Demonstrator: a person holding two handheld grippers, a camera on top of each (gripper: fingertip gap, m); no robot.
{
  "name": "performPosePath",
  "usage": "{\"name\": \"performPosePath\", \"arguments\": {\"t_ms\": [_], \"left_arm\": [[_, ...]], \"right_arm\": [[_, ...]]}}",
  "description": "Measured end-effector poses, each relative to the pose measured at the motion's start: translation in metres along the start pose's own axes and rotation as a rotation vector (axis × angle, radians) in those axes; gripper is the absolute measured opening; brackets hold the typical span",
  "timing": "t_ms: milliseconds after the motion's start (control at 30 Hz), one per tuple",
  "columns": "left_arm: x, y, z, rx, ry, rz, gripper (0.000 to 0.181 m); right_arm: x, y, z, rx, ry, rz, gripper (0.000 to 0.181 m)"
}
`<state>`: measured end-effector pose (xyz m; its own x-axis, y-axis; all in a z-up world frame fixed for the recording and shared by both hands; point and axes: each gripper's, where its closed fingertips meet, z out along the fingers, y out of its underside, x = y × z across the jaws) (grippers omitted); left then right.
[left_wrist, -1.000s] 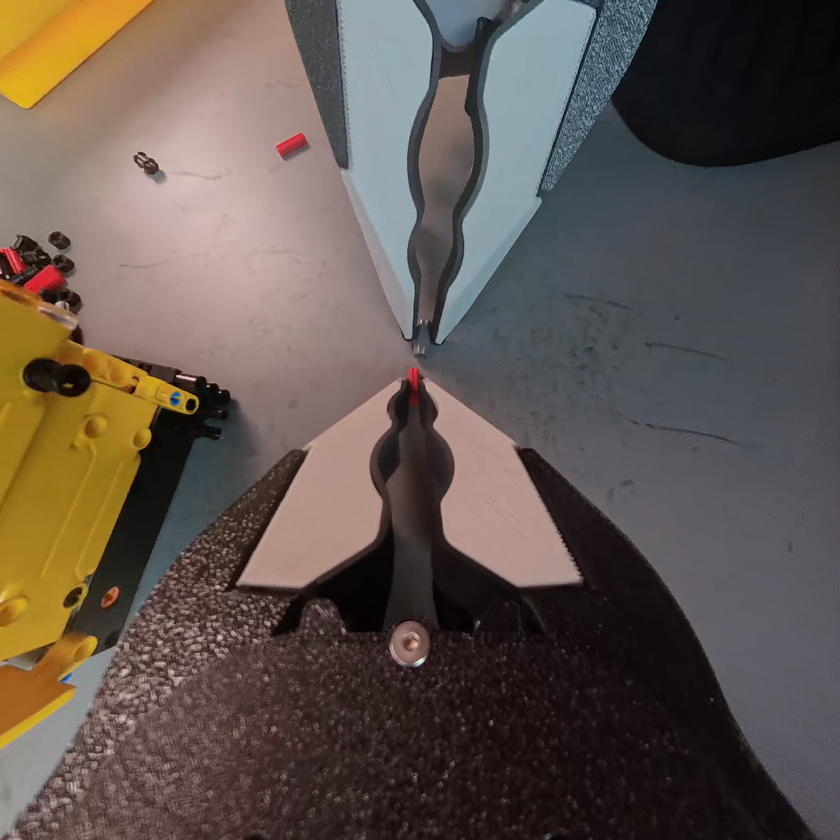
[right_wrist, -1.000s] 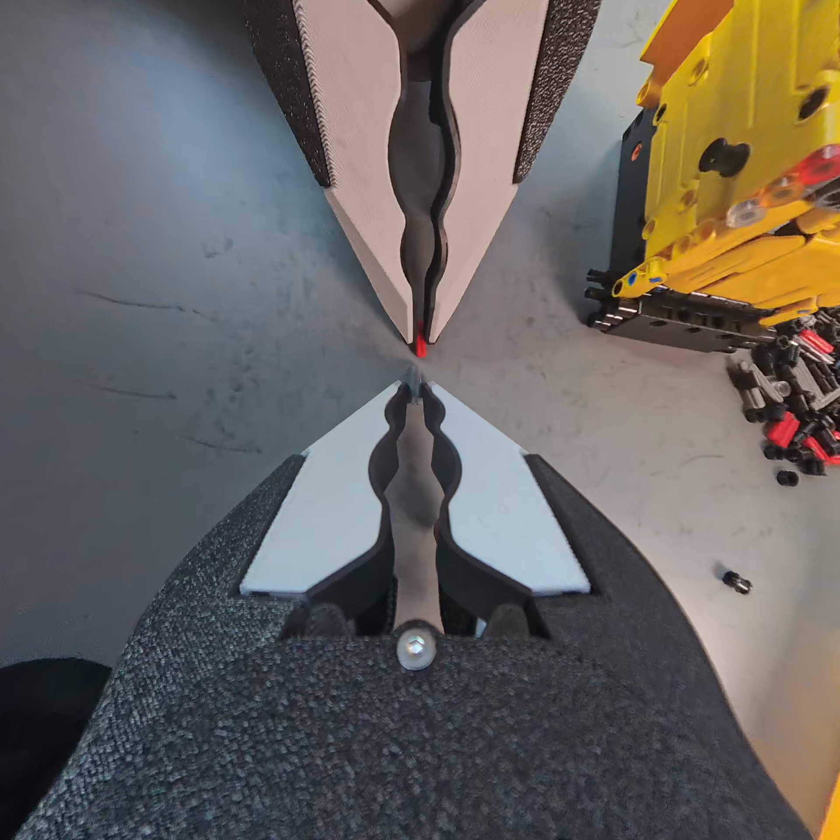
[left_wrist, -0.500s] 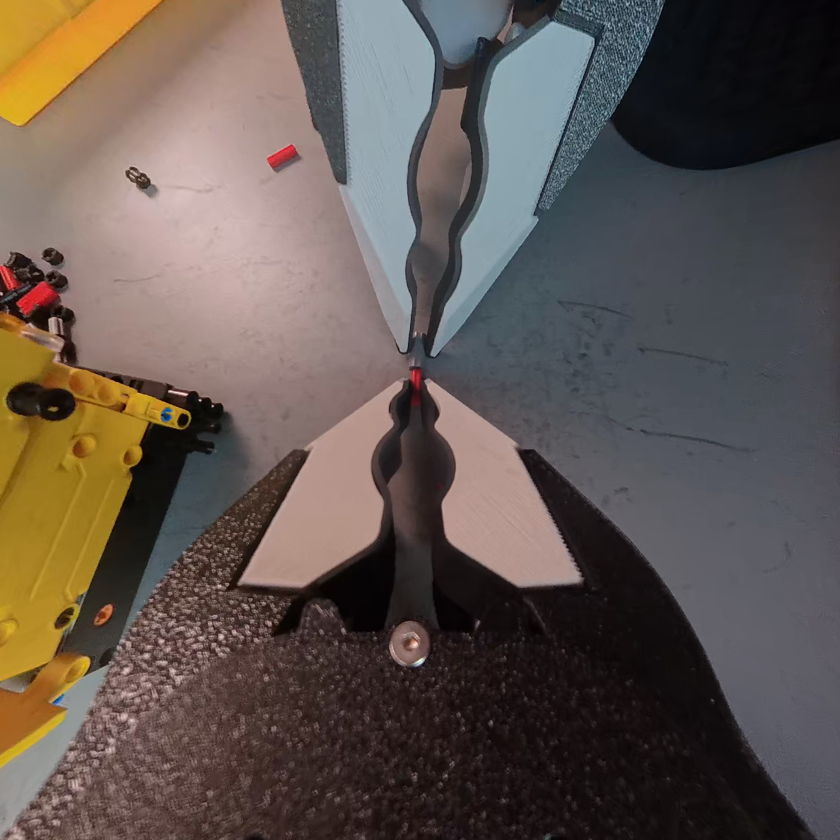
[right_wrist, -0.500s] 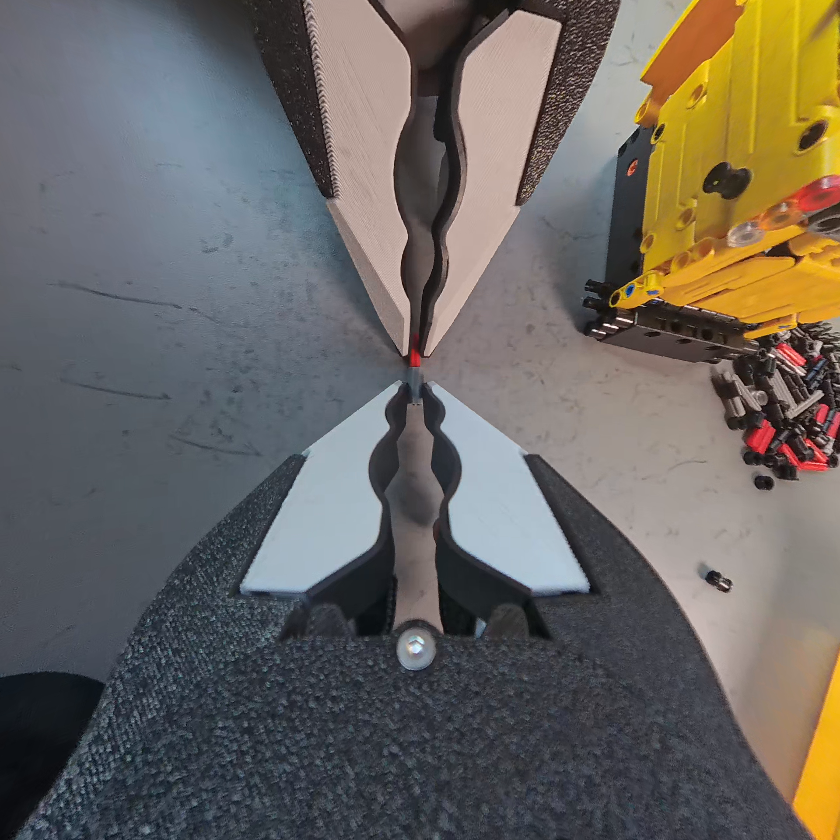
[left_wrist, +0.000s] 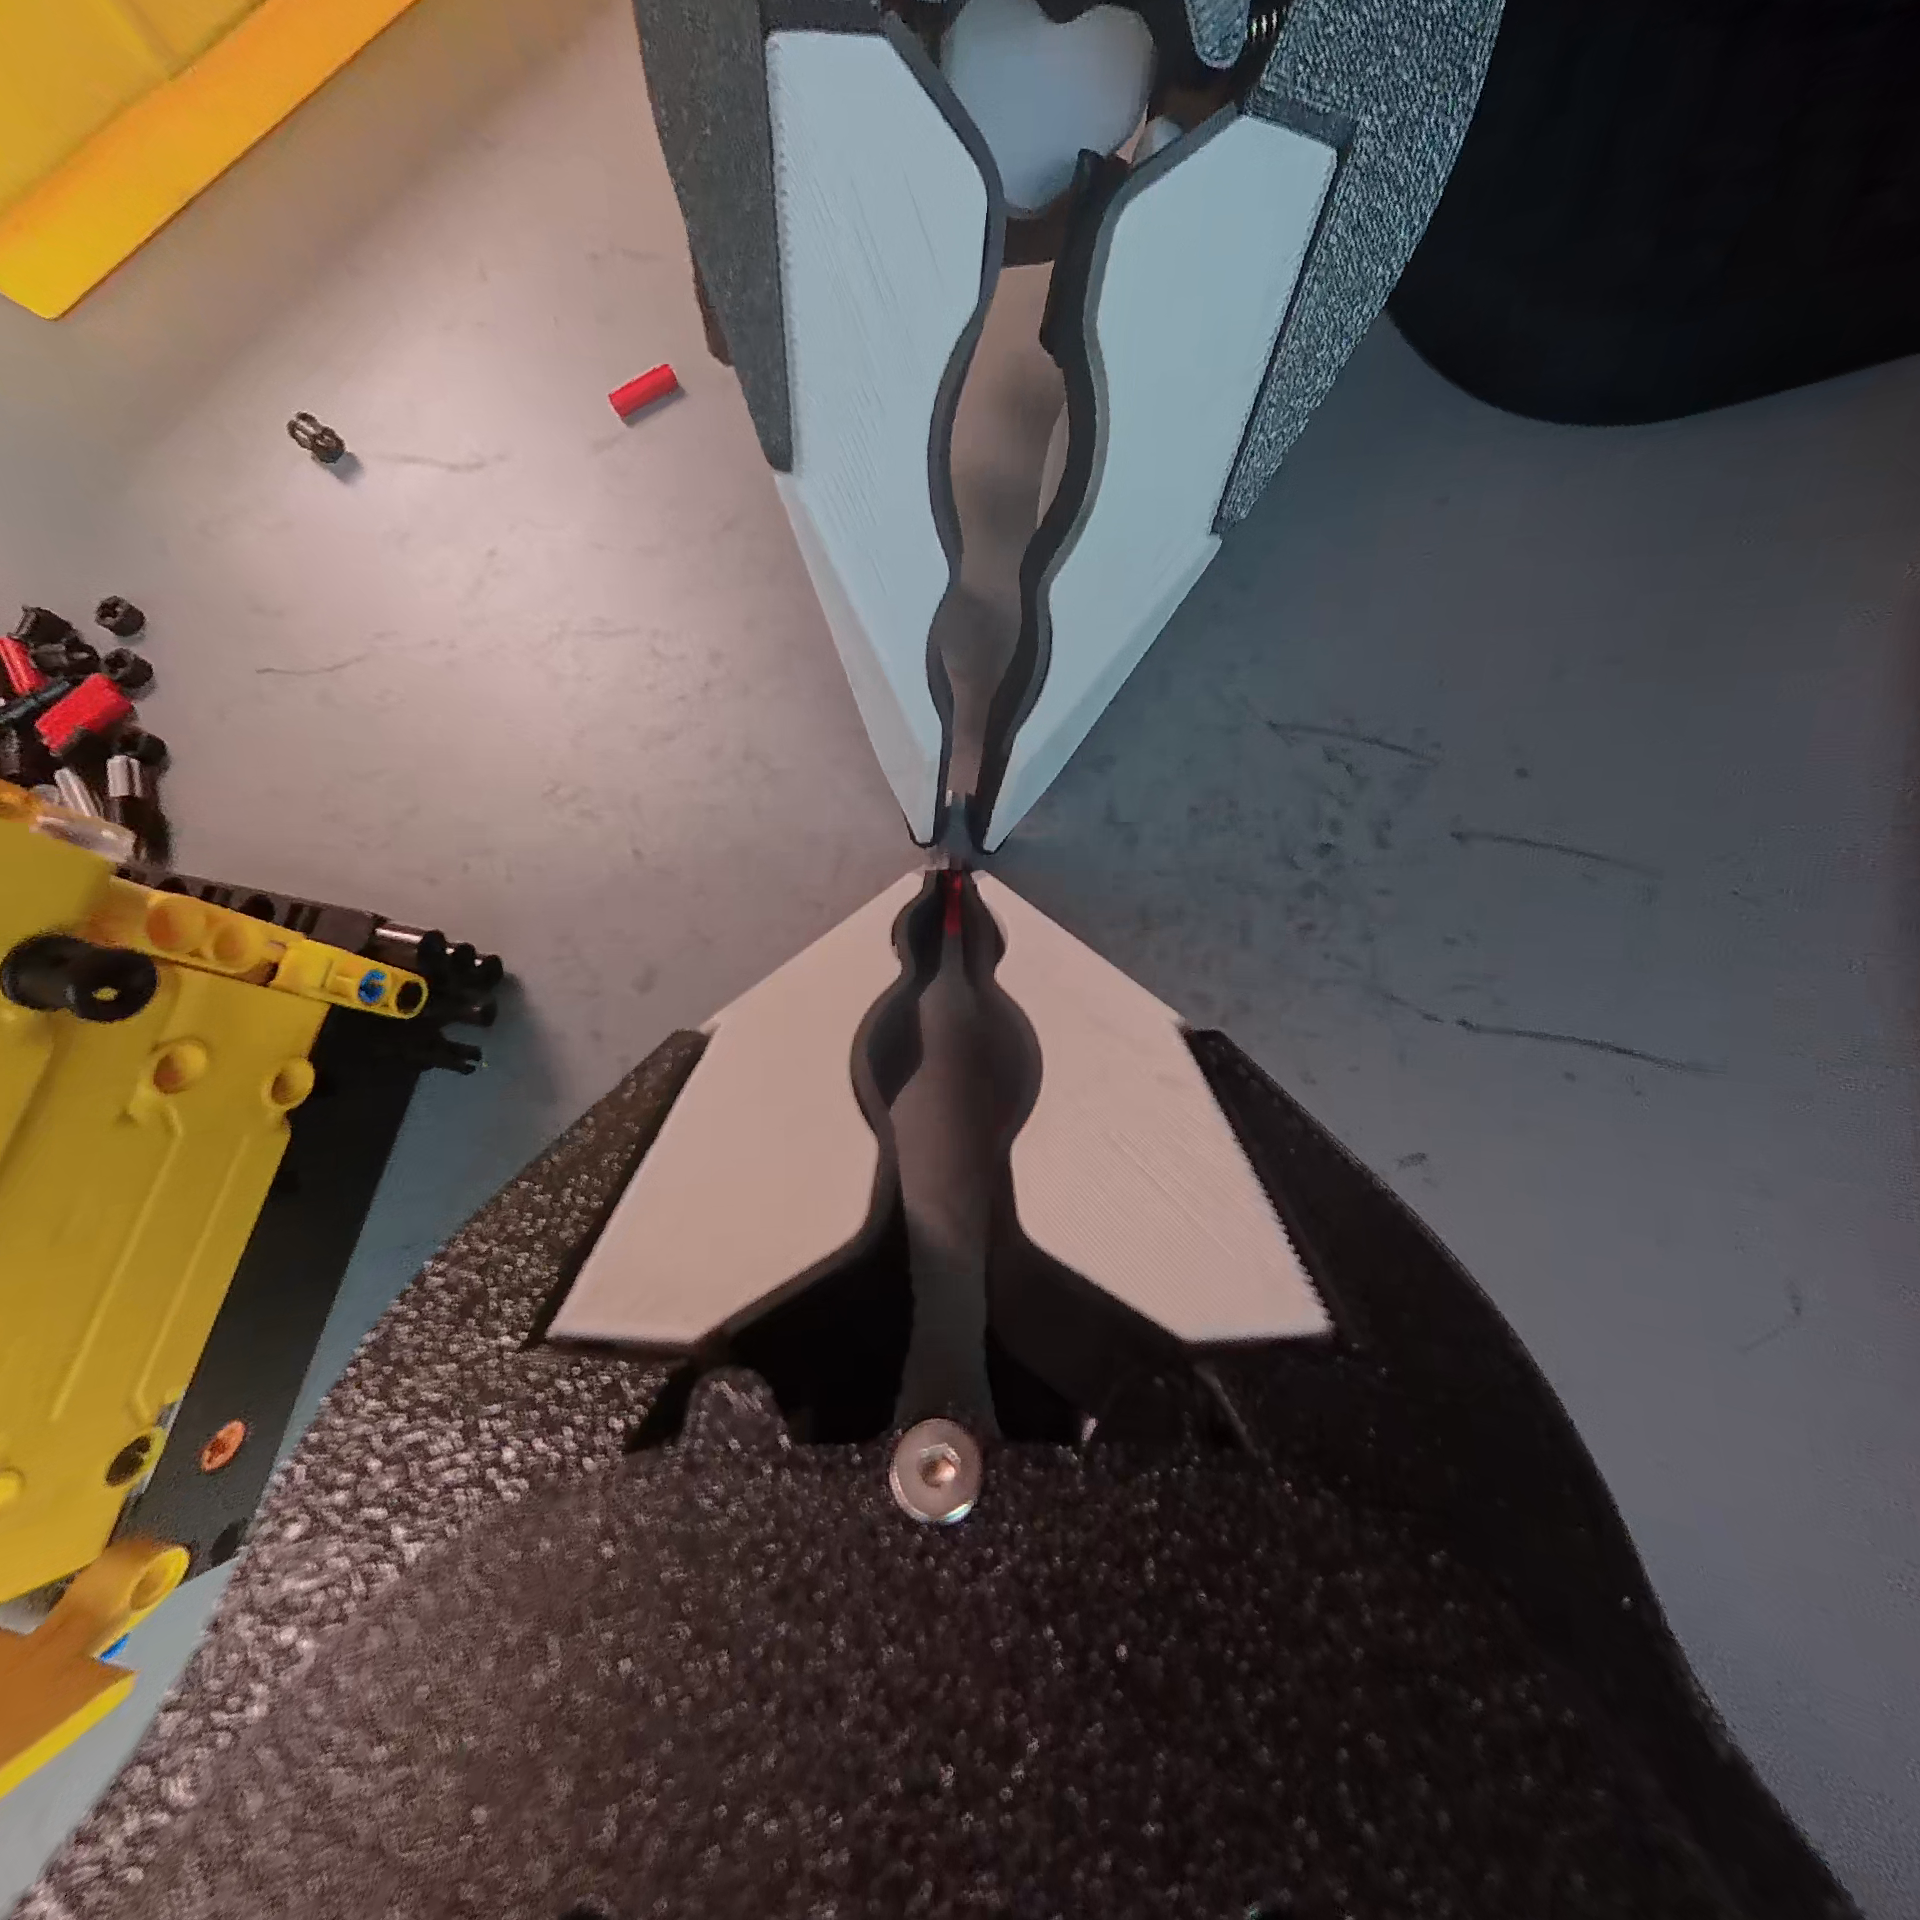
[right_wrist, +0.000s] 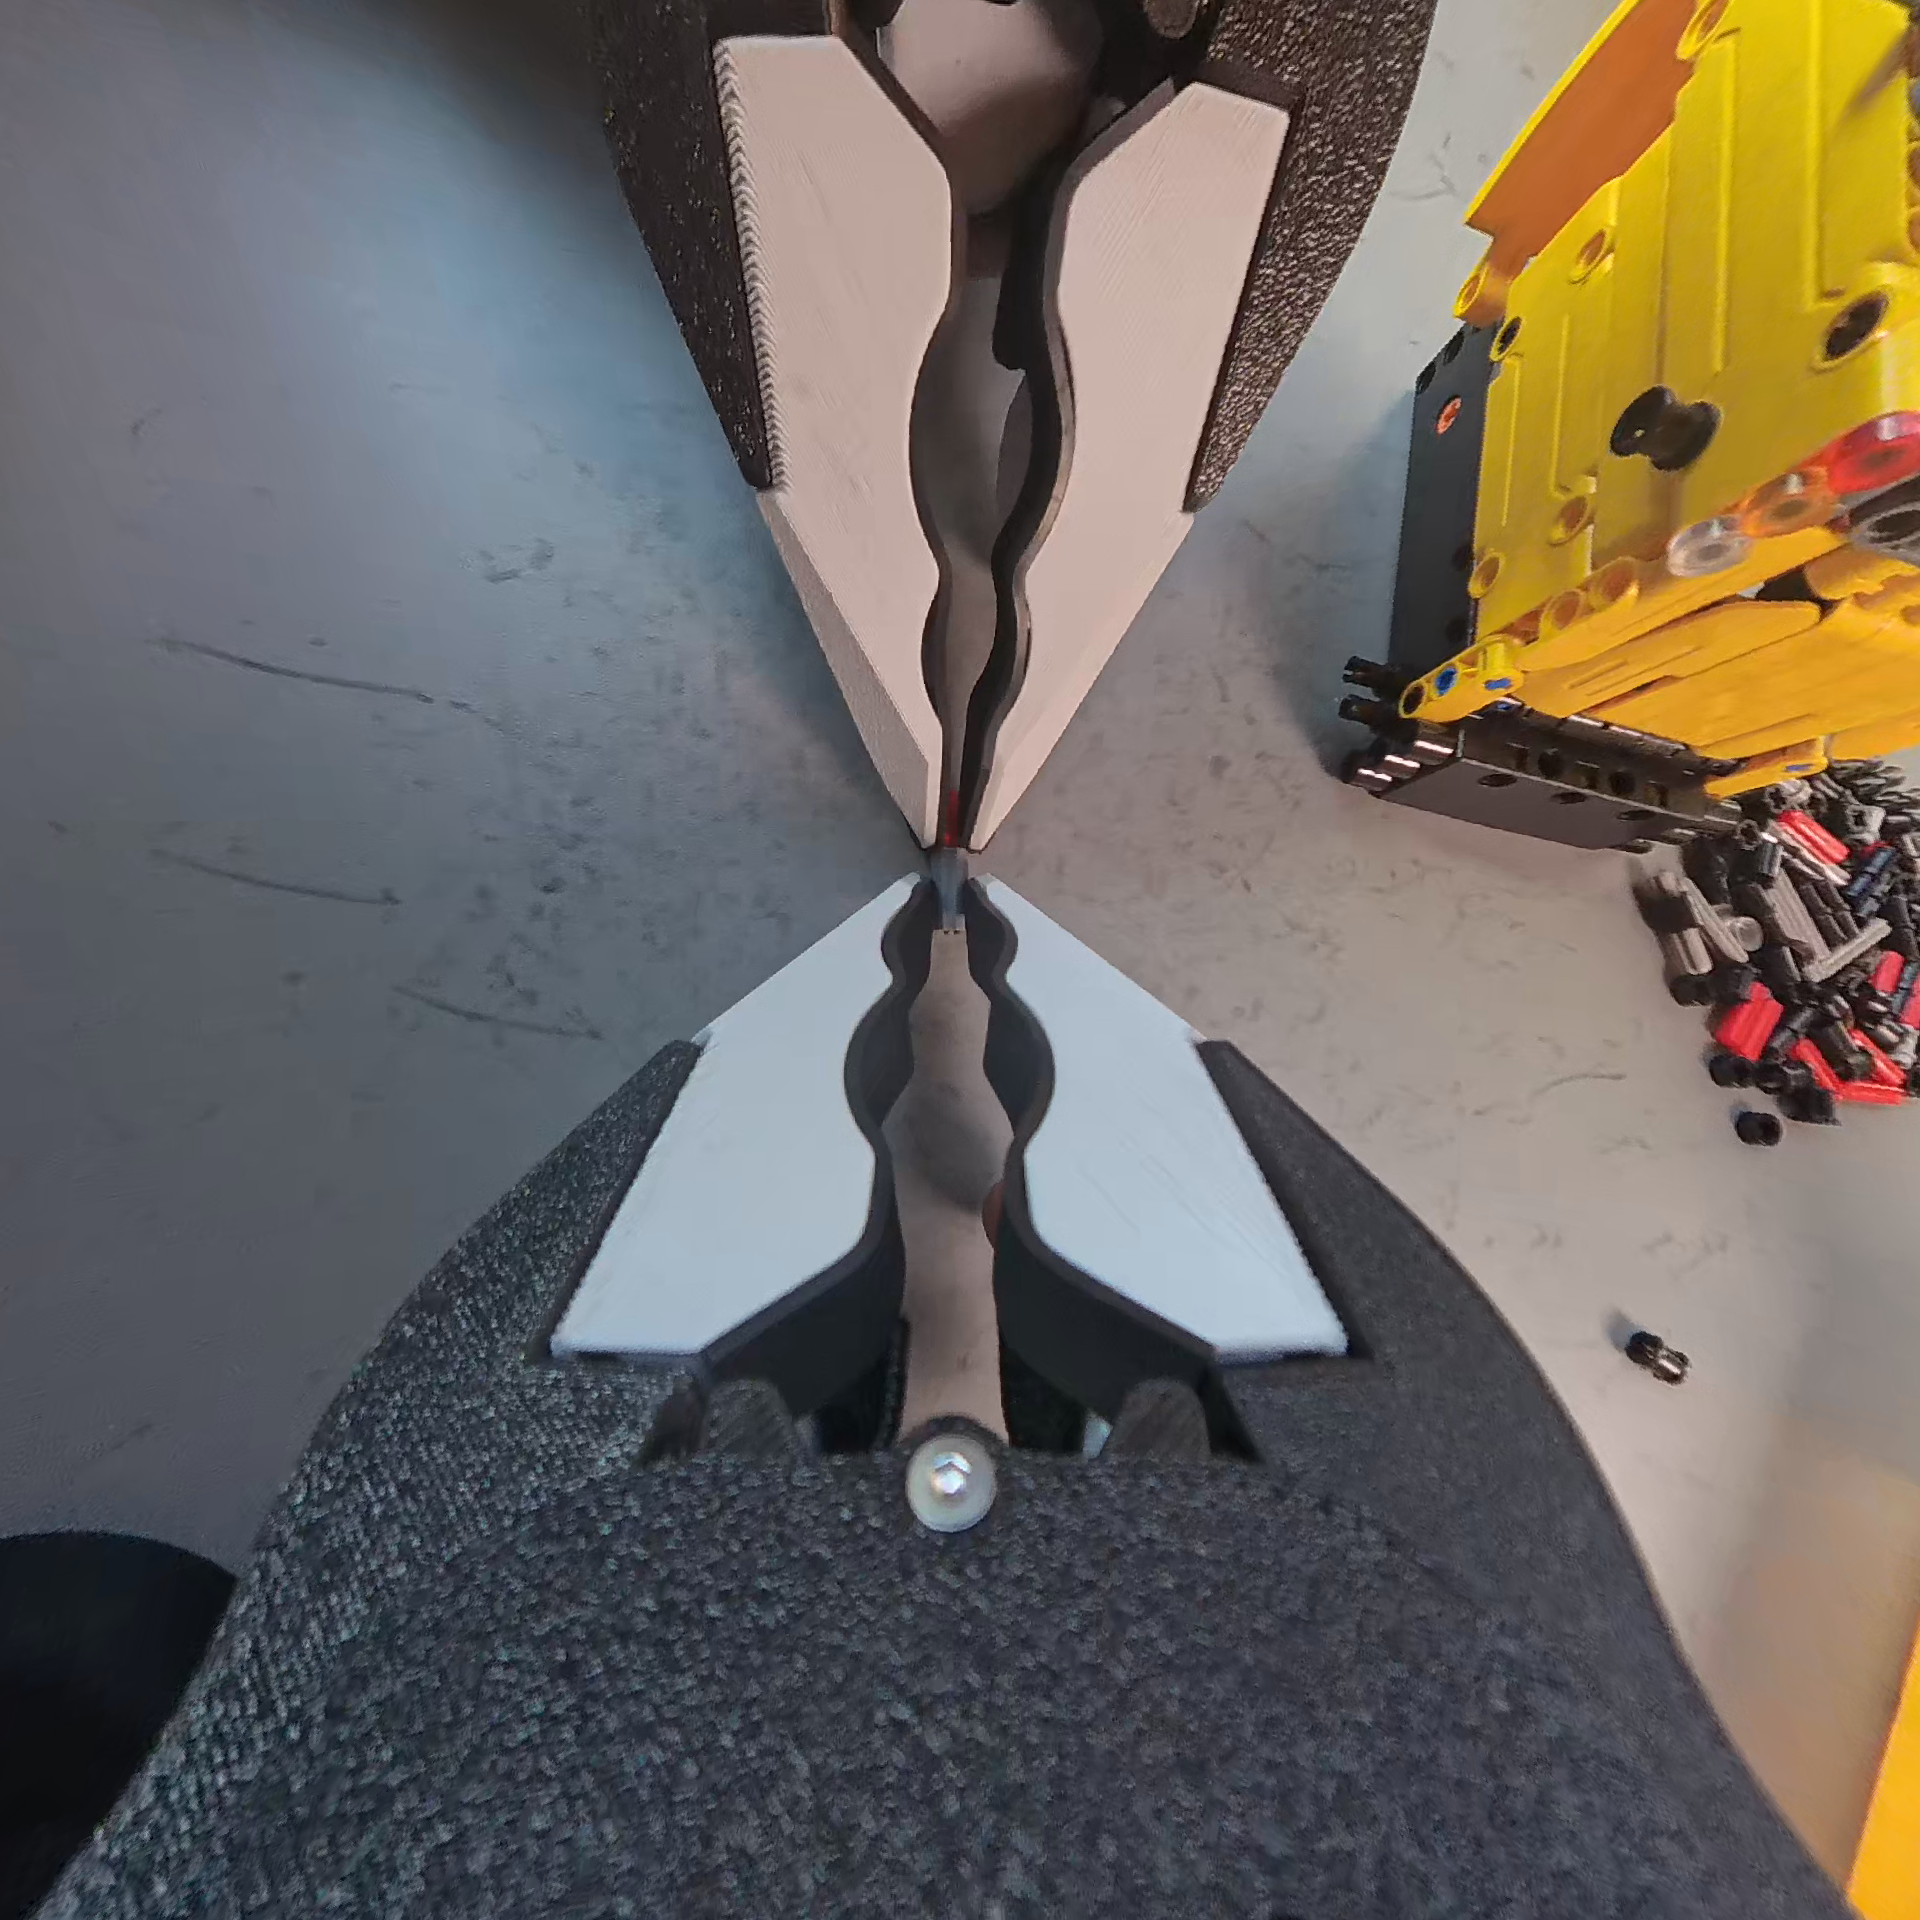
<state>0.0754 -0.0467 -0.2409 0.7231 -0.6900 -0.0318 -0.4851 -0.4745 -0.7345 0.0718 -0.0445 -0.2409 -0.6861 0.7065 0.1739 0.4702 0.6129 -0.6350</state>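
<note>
left gripper (left_wrist: 951, 902) pinching a small red pin (left_wrist: 952, 906); right gripper (right_wrist: 948, 906) pinching a small grey pin (right_wrist: 948, 902), tips meeting above grey table (left_wrist: 1455, 831), yellow brick model (right_wrist: 1704, 416) nearby.

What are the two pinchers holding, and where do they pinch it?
The left gripper pinches a tiny red pin at its fingertips. The right gripper pinches a tiny grey piece the same way. The pieces meet tip to tip.
</note>
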Motion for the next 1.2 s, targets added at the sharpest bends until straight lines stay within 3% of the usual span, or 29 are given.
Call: {"name": "performPosePath", "arguments": {"t_ms": [267, 333, 1200], "left_arm": [[0.001, 0.002, -0.001, 0.0, 0.038, -0.009, 0.002], [0.0, 0.006, -0.006, -0.01, 0.037, -0.001, 0.011], [0.001, 0.004, -0.003, -0.029, -0.003, 0.027, 0.0]], "right_arm": [[0.0, -0.001, 0.001, 0.023, -0.008, 0.021, 0.005], [0.0, 0.0, 0.001, 0.032, -0.004, 0.024, 0.005], [0.0, -0.008, 0.002, 0.089, 0.051, -0.004, 0.003]]}}
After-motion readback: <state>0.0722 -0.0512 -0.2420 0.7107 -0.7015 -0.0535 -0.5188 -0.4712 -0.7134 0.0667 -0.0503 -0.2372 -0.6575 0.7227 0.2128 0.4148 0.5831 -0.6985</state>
